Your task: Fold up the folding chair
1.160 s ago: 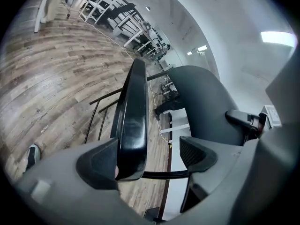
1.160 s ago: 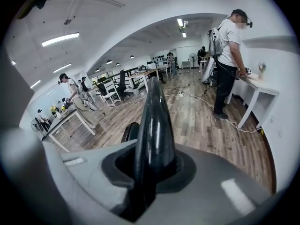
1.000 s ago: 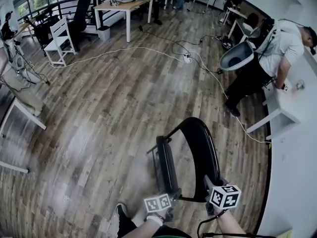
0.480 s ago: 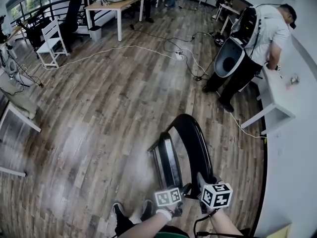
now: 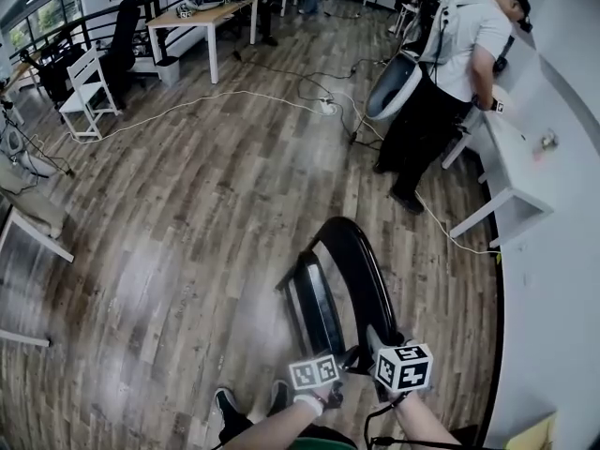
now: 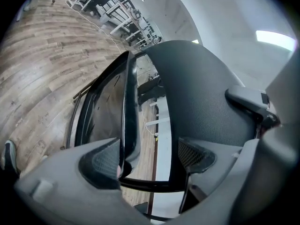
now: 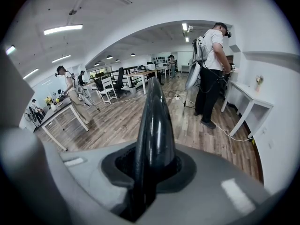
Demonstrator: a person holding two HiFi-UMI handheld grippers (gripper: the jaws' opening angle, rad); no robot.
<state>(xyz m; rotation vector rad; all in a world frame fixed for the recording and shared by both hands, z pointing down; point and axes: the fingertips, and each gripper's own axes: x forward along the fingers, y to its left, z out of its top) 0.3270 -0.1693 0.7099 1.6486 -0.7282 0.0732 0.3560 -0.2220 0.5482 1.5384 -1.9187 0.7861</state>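
Folding looks nearly finished: the chair (image 5: 375,289) stands on the wood floor (image 5: 187,232) near its right edge, beside the white counter (image 5: 553,279). Its seat (image 5: 314,312) is tipped up close to the back (image 7: 154,121), with a narrow gap left to shut. It is glossy black on a thin tube frame. The right gripper (image 7: 152,168) is clenched on the back's top edge. The left gripper (image 6: 147,158) is released, its jaws apart astride the seat edge and a frame tube.
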